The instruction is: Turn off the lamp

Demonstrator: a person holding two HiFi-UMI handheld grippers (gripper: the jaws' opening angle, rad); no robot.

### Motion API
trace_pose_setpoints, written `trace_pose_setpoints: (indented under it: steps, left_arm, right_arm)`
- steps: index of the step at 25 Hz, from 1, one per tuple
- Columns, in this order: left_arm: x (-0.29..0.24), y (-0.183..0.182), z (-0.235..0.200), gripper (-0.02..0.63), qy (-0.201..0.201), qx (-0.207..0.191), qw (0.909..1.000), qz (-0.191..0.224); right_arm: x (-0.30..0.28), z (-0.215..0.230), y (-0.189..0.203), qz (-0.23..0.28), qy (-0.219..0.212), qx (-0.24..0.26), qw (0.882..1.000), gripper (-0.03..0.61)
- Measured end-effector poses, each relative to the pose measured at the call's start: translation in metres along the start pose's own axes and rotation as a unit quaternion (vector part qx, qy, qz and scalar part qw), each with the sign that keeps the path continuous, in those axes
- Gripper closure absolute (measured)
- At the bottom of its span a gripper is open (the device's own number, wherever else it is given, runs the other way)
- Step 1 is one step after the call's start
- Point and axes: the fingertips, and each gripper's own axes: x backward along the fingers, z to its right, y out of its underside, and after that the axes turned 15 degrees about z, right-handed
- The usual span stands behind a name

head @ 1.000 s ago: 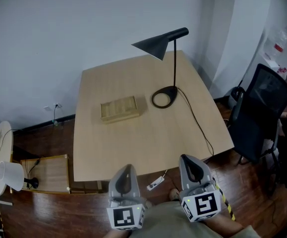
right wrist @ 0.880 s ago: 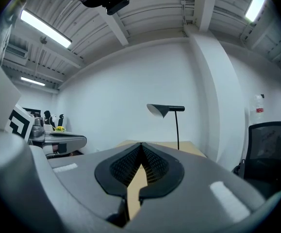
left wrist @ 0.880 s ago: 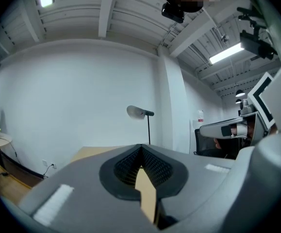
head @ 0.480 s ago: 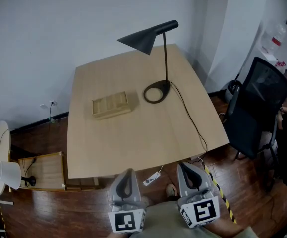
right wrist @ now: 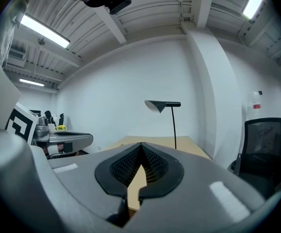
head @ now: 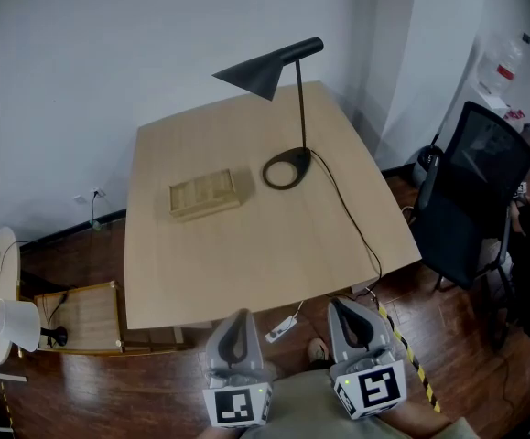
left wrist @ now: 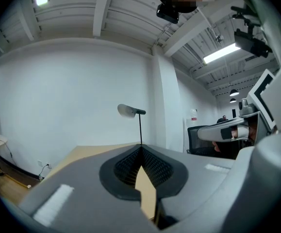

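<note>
Two grippers sit low in the head view, the left gripper (head: pixel 237 320) and right gripper (head: pixel 348 309) side by side, short of the table (head: pixel 246 263). The lamp (head: pixel 287 99) stands well ahead of both, with a wooden box (head: pixel 203 194) to its left. In the left gripper view the jaws are pressed together with nothing between them, and the lamp is far ahead beyond their tips. In the right gripper view the jaws are likewise together and empty, with the lamp ahead, slightly right.
</note>
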Motion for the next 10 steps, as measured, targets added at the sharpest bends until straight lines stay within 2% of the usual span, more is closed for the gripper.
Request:
trace_pose_setpoints:
  steps: [6, 10]
  left_arm:
    - [0.0022, -0.0021, 0.0002, 0.614, -0.002, 0.014, 0.9999, -0.005]
    - [0.0054, 0.0001, -0.0047, 0.614, 0.002, -0.002, 1.0, 0.001]
  right_arm:
    - [0.0026, -0.0035, 0.0005, 0.001, 0.001, 0.001, 1.0, 0.578]
    - [0.0032, -0.0049, -0.0014, 0.001, 0.002, 0.002, 1.0, 0.578]
